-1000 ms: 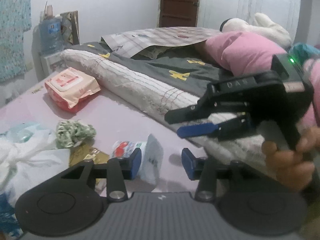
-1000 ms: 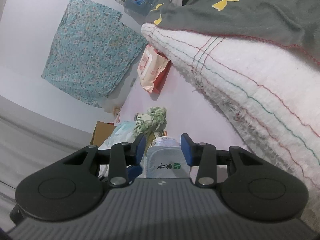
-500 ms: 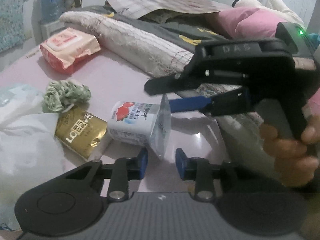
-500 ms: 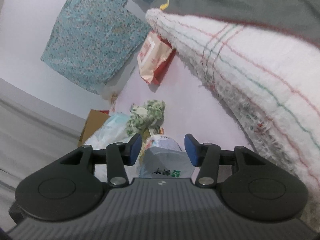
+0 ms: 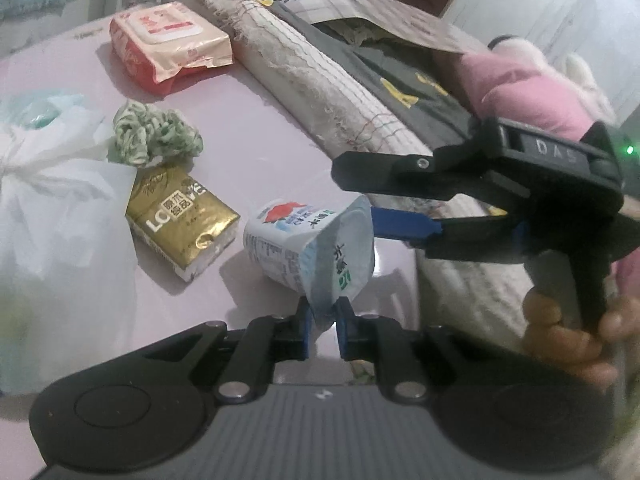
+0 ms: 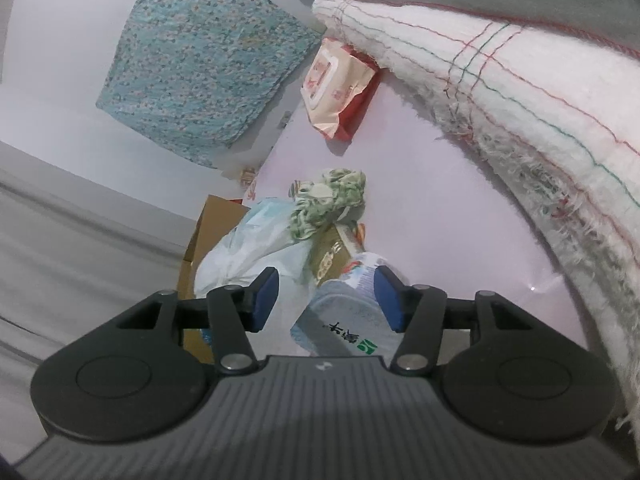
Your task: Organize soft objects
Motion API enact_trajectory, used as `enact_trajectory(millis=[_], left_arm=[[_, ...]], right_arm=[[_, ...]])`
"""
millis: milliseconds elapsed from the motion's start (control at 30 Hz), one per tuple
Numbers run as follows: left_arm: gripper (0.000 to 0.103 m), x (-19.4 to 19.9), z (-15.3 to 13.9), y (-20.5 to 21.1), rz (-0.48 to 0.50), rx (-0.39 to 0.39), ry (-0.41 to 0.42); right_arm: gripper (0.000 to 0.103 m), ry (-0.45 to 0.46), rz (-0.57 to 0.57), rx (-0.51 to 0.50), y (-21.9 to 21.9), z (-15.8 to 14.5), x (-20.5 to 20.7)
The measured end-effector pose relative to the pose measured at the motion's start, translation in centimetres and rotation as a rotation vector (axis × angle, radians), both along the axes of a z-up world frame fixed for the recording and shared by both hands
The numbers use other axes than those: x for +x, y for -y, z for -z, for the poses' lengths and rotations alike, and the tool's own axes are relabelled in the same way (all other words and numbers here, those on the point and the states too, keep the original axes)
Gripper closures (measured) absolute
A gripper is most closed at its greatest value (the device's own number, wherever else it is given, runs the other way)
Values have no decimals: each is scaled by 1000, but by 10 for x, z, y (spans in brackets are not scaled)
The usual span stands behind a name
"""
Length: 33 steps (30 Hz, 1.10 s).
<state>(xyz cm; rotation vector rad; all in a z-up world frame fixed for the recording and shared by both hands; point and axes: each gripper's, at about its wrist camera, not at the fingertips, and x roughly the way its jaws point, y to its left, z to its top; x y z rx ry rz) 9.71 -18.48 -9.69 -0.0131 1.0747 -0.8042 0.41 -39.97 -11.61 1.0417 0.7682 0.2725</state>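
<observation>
- Left wrist view: our left gripper (image 5: 322,322) sits bottom centre, jaws pinched on the flat end seam of the white tissue pack (image 5: 308,242). The pack hangs tilted just above the gripper, mid-frame.
- Our right gripper (image 5: 370,200) comes in from the right side of that frame, held by the right hand (image 5: 576,340) at lower right. Its blue fingers (image 5: 404,227) reach the pack's upper right edge. From here we cannot tell whether they touch it.
- Right wrist view: our right gripper (image 6: 326,300) has jaws spread wide, gripping nothing. The tissue pack (image 6: 348,320) lies between the pads, nearer the right one, bottom centre of frame.
- Gold tissue pack (image 5: 180,220) lies flat on the pink bed sheet (image 5: 248,128), just left of the white pack and apart from it.
- Green-white scrunchie (image 5: 154,134) sits above the gold pack, centre left, touching its upper end. In the right view the scrunchie (image 6: 330,200) is mid-frame.
- White plastic bag (image 5: 52,184) fills the left edge, beside the scrunchie and the gold pack.
- Red-orange wet wipes pack (image 5: 168,44) lies upper left, just beside the rolled white towel (image 5: 320,92).
- The towel runs diagonally from top centre toward the right, with a grey blanket (image 5: 400,80) lying over it.
- Pink pillow (image 5: 528,92) at upper right, behind our right gripper.
- Right view, upper left: blue patterned cloth (image 6: 200,60) hanging on the wall.
</observation>
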Motion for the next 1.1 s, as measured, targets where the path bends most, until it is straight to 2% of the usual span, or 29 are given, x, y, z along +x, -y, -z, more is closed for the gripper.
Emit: enact_trajectory(millis=[167, 333, 433, 467, 500, 567, 667, 800, 867, 967, 1100], left_arm=[[89, 2, -7, -11, -24, -65, -42], [87, 14, -11, -18, -78, -98, -13], [77, 19, -10, -21, -96, -113, 0], [70, 20, -10, -22, -98, -115, 11], [65, 20, -10, -21, -97, -102, 30], [63, 16, -11, -18, -82, -72, 83], [54, 12, -11, -12, -41, -24, 146], [52, 9, -5, 2, 1, 69, 214], [52, 6, -1, 7, 21, 118, 246], [53, 4, 4, 14, 41, 162, 291], [54, 3, 4, 20, 49, 168, 320]], right_arm=[[42, -37, 33, 73, 6, 0, 4], [37, -53, 66, 156, 10, 7, 11], [35, -50, 71, 160, 8, 8, 15], [35, -48, 71, 156, 6, 8, 16], [35, -48, 72, 150, 6, 8, 17], [35, -44, 75, 129, 6, 8, 18], [35, -40, 73, 88, 5, 8, 21], [35, -31, 50, 22, 1, 7, 26], [38, -25, 26, -15, -3, 6, 28], [50, -26, -8, -76, -11, 4, 32], [64, -30, -42, -135, -18, 6, 35]])
